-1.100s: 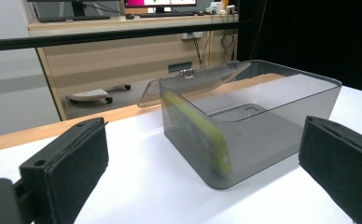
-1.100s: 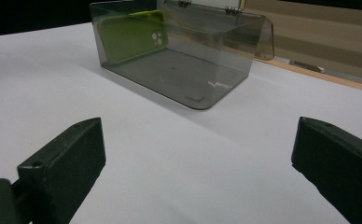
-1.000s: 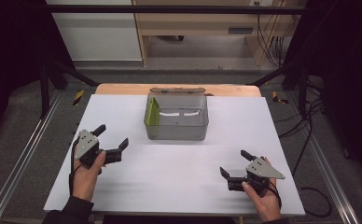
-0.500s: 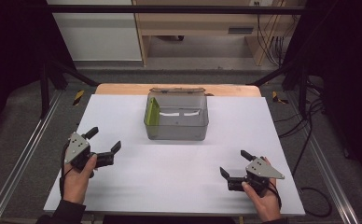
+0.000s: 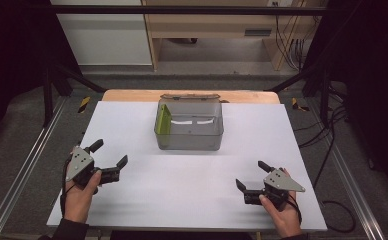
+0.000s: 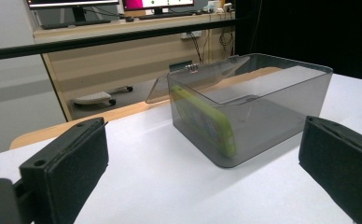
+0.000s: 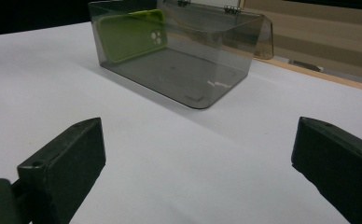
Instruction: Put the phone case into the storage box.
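— Two grippers, both over the white table (image 5: 192, 200); how do the hands sit?

— The left hand (image 5: 79, 197) comes in from the near left corner, wrist roughly straight, fingers wrapped around the left gripper (image 5: 111, 156). That gripper is angled inward and away from the person, towards the middle of the table. The right hand (image 5: 279, 212) comes in from the near right corner and holds the right gripper (image 5: 252, 175), which is turned towards the left and slightly away, with its grey three-cornered plate on top.

— And the jaws?

— Both pairs stand wide apart with nothing between them. In the left gripper view the two black jaws frame the container, and the same is true in the right gripper view.

— Where is the container?

— The smoky clear box (image 5: 189, 126) rests on the far middle of the table, well apart from both grippers. Its hinged lid (image 7: 216, 21) is folded back behind it.

— Anything inside?

— A yellow-green phone case (image 6: 207, 122) stands on its edge, leaning against the box's left wall. Pale streaks on the floor of the box are probably reflections, though I cannot tell for sure.

— Is either gripper touching the table?

— Both look low over it; contact is hard to judge from above.
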`<move>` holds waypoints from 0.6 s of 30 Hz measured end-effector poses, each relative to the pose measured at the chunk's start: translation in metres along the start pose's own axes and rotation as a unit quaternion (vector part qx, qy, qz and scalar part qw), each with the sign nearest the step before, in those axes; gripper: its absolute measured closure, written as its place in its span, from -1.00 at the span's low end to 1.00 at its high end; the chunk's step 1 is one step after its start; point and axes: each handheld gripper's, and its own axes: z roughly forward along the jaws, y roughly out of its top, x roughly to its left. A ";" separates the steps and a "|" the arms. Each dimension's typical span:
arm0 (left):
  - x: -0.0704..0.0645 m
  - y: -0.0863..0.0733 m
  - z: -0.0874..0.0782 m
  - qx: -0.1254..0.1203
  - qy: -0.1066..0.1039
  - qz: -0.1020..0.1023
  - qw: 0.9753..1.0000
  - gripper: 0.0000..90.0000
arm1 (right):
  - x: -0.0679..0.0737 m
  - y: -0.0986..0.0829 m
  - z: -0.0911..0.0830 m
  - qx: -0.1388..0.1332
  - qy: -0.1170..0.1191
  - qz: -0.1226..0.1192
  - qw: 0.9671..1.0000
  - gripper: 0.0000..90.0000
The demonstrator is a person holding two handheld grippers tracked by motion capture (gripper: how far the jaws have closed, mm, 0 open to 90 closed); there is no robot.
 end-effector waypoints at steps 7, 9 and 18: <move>-0.001 -0.008 -0.007 0.000 -0.001 -0.006 1.000 -0.97 | 0.000 0.000 0.000 0.000 0.000 0.000 1.000 -0.93; 0.000 -0.010 -0.010 -0.001 -0.001 -0.010 1.000 -0.97 | 0.000 0.000 0.000 0.000 0.000 0.001 1.000 -0.93; 0.007 -0.016 -0.020 -0.004 0.005 -0.019 1.000 -0.97 | 0.000 0.000 0.000 -0.001 0.004 0.005 1.000 -0.92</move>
